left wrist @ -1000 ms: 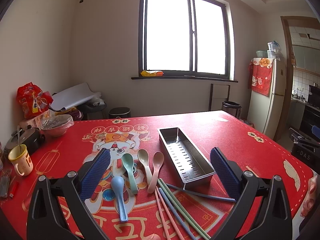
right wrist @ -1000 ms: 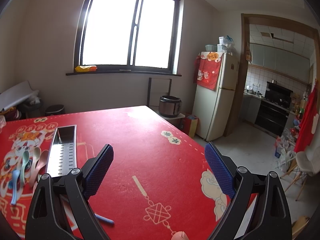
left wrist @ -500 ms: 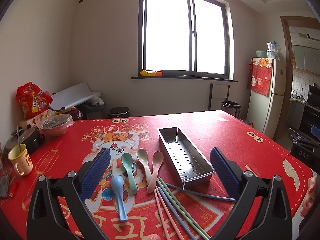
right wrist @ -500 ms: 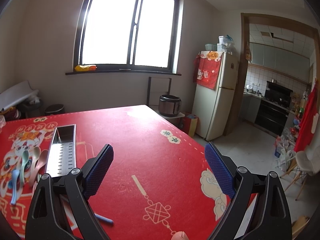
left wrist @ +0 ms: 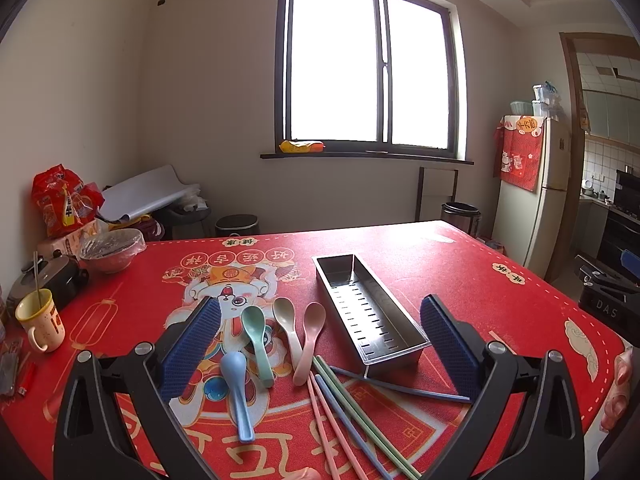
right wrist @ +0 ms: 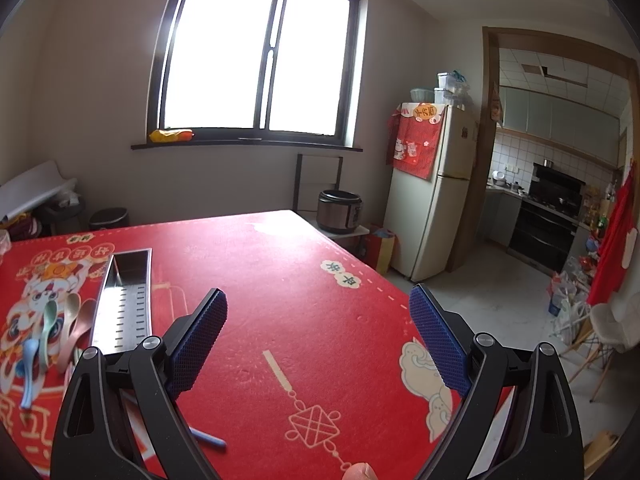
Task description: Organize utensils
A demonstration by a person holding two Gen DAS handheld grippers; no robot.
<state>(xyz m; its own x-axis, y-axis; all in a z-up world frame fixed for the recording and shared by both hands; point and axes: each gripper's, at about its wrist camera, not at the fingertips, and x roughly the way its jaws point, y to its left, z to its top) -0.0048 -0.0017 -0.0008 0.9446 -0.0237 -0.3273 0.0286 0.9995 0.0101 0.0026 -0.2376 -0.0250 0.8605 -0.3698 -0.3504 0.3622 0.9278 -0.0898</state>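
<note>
Red-printed counter (left wrist: 420, 264) under a bright window. Left gripper (left wrist: 320, 332): jaws wide, holding nothing, hovering over four spoons (left wrist: 280, 328) and loose chopsticks (left wrist: 344, 412) at the near edge. Perforated steel tray (left wrist: 368, 312) sits mid-counter, just beside the spoons. Right gripper (right wrist: 318, 332): jaws wide, empty, above bare cloth near the right edge.
</note>
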